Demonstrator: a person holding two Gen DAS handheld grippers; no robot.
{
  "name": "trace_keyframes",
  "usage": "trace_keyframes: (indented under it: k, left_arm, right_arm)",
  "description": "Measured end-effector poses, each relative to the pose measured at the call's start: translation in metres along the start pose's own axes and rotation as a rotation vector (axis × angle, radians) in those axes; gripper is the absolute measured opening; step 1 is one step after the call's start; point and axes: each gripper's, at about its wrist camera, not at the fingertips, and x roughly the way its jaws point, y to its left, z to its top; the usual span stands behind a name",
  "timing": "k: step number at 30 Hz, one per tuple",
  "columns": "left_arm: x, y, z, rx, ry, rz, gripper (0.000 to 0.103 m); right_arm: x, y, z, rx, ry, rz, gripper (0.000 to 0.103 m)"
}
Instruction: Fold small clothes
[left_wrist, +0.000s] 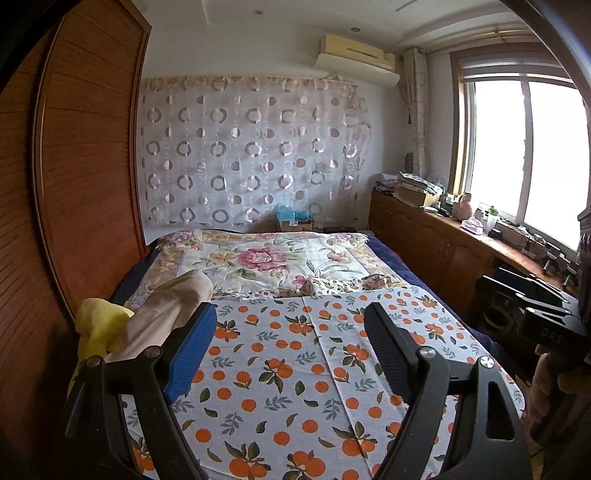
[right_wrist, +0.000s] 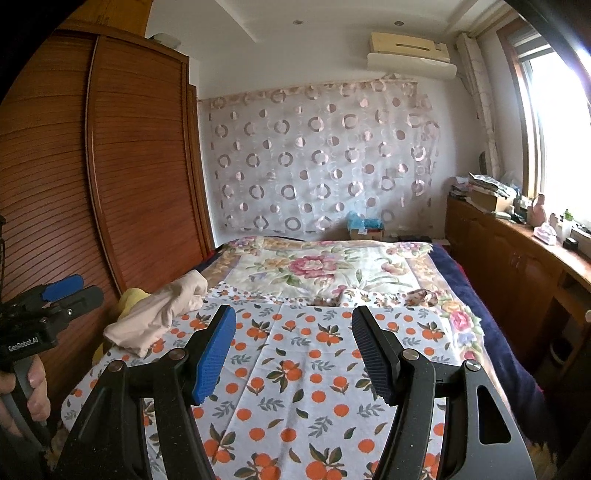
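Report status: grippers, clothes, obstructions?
Left gripper open, empty. Right gripper open, empty. Beige garment crumpled, yellow one beside it, unfolded. Nothing blocking.

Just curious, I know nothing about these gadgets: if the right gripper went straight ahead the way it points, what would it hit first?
Probably the orange-print cloth on the bed; nothing lies between the open fingers of the right gripper. Depth is hard to judge.
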Motion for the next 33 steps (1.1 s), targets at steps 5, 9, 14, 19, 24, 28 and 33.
trace_keyframes:
  k: [5, 9, 14, 19, 24, 28, 33]
  left_arm:
    - [-0.001, 0.004, -0.002, 0.002, -0.005, 0.005, 0.082]
    - [-0.001, 0.004, -0.003, 0.001, -0.007, 0.005, 0.082]
    - [-0.002, 0.004, -0.002, 0.004, -0.009, 0.007, 0.082]
    - [-0.002, 0.004, -0.002, 0.002, -0.010, 0.007, 0.082]
    - [-0.002, 0.004, -0.003, 0.004, -0.011, 0.010, 0.082]
    - [-0.001, 0.004, -0.003, 0.004, -0.010, 0.009, 0.082]
    - [-0.002, 0.004, -0.004, 0.006, -0.011, 0.011, 0.082]
  right_arm:
    - [-0.005, -0.004, 0.003, -0.001, 0.001, -0.001, 0.067]
    - [-0.009, -0.006, 0.003, -0.003, 0.002, 0.001, 0.067]
    - [-0.013, -0.010, 0.005, -0.004, 0.003, 0.002, 0.067]
    - [-0.016, -0.013, 0.006, -0.003, 0.001, 0.001, 0.067]
    - [-0.022, -0.014, 0.008, -0.007, -0.002, 0.003, 0.067]
    - [-0.022, -0.014, 0.008, -0.008, -0.003, 0.001, 0.067]
    - [-0.025, -0.017, 0.010, -0.009, -0.002, 0.003, 0.067]
